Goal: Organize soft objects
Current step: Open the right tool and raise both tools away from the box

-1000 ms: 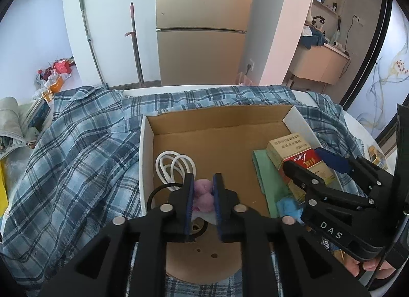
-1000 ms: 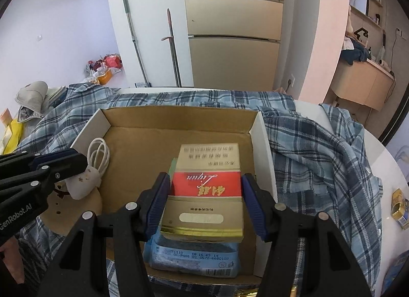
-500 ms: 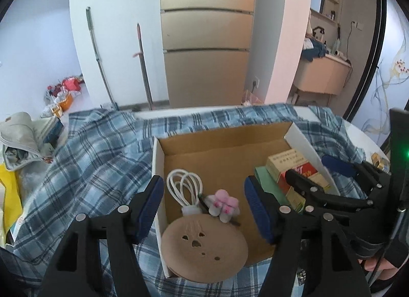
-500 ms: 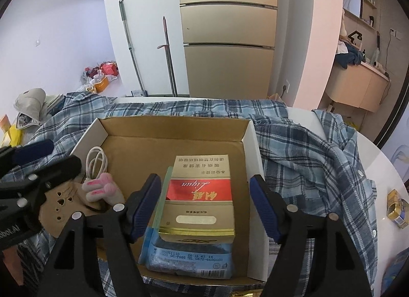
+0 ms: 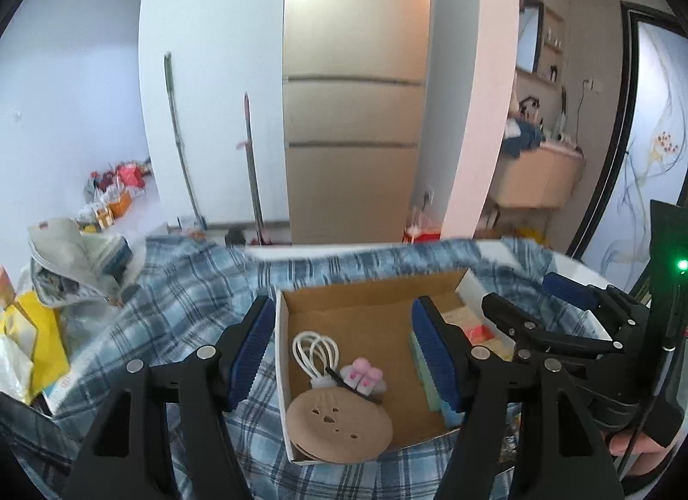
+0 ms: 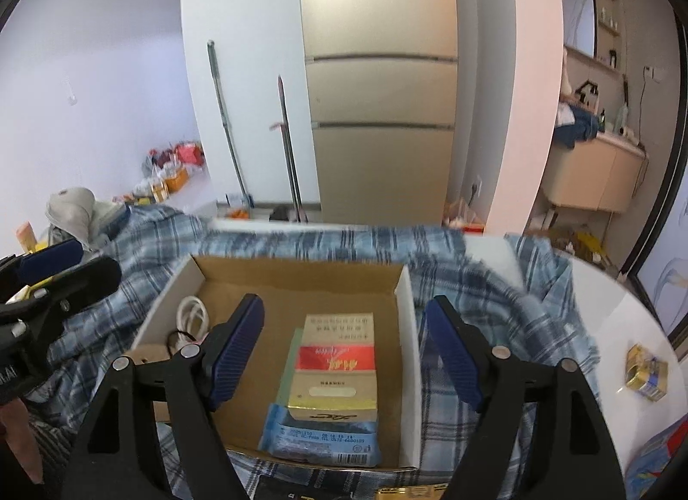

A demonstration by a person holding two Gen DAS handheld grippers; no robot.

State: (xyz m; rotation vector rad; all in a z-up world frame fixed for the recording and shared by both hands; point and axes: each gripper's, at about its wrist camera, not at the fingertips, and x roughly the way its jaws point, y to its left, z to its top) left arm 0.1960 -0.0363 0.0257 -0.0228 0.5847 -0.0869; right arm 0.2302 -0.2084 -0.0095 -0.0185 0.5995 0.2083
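An open cardboard box (image 5: 370,289) sits on a blue plaid cloth. In its left part lie a pink plush toy (image 5: 361,375), a coiled white cable (image 5: 314,349) and a round brown pad (image 5: 339,418). My left gripper (image 5: 342,304) hovers above and in front of them, open and holding nothing. In the box's right part (image 6: 301,272) a red-and-gold carton (image 6: 335,366) rests on a green flat item (image 6: 287,371) and a blue packet (image 6: 320,442). My right gripper (image 6: 344,302) hangs above the carton; its jaws are opening and the pads are clear of it.
The plaid cloth (image 5: 172,306) covers a white table (image 6: 623,328) that carries a small gold tin (image 6: 647,373). Bags and a yellow sack (image 5: 38,341) pile up at the left. A tall fridge and two poles stand behind the table.
Both grippers opened and rose back from the box. The left one let go of the pink toy, which now lies by the cable; the right one released the carton.
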